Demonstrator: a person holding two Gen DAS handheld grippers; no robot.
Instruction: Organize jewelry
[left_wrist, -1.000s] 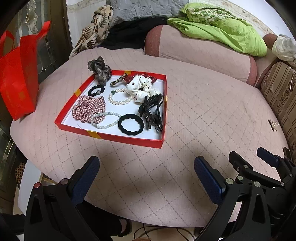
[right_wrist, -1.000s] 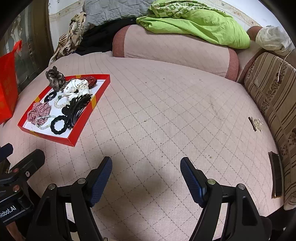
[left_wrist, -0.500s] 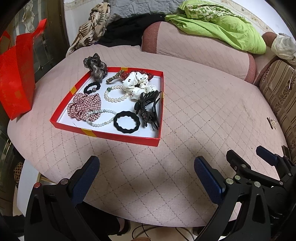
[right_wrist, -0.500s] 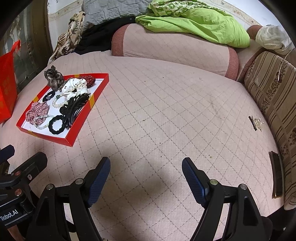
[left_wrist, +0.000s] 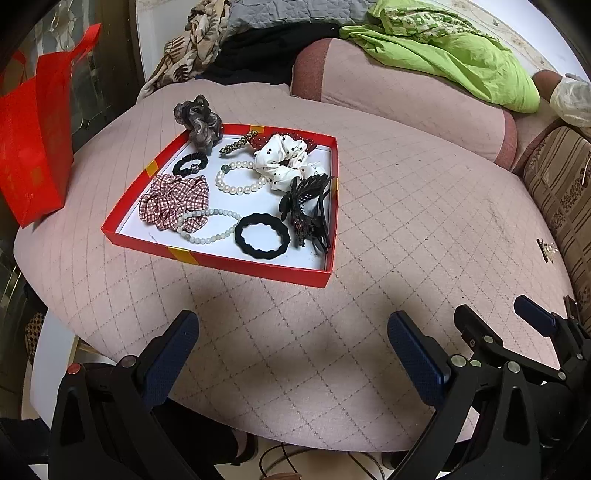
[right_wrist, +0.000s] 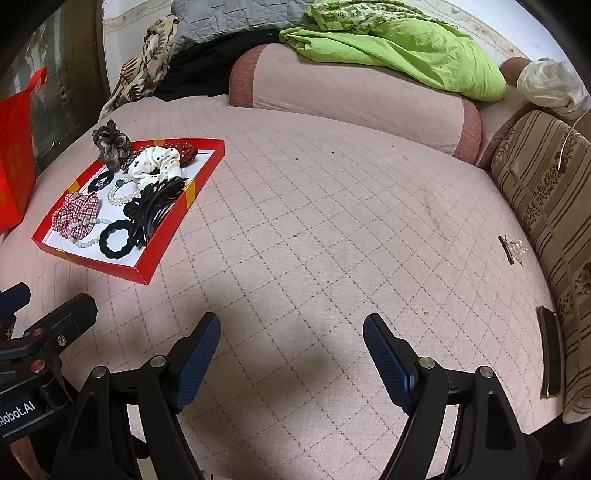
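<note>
A red tray (left_wrist: 255, 271) (right_wrist: 162, 240) lies on the pink quilted surface. It holds a plaid scrunchie (left_wrist: 173, 201), a white dotted scrunchie (left_wrist: 282, 157), two pearl bracelets (left_wrist: 238, 181), a black hair tie (left_wrist: 262, 235), a black claw clip (left_wrist: 308, 214) and a grey scrunchie (left_wrist: 197, 122) on its far rim. A small hairpin (right_wrist: 511, 248) lies far right. My left gripper (left_wrist: 291, 347) is open and empty, short of the tray. My right gripper (right_wrist: 291, 347) is open and empty over bare quilt, right of the tray.
A red paper bag (left_wrist: 33, 136) stands at the left edge. A pink bolster (right_wrist: 351, 92) with green cloth (right_wrist: 399, 51) lies behind. A striped sofa arm (right_wrist: 546, 192) and a dark phone (right_wrist: 551, 356) are on the right.
Both grippers have drifted slightly forward toward the tray, which sits a little nearer and more central in the left wrist view. Both stay open and empty.
</note>
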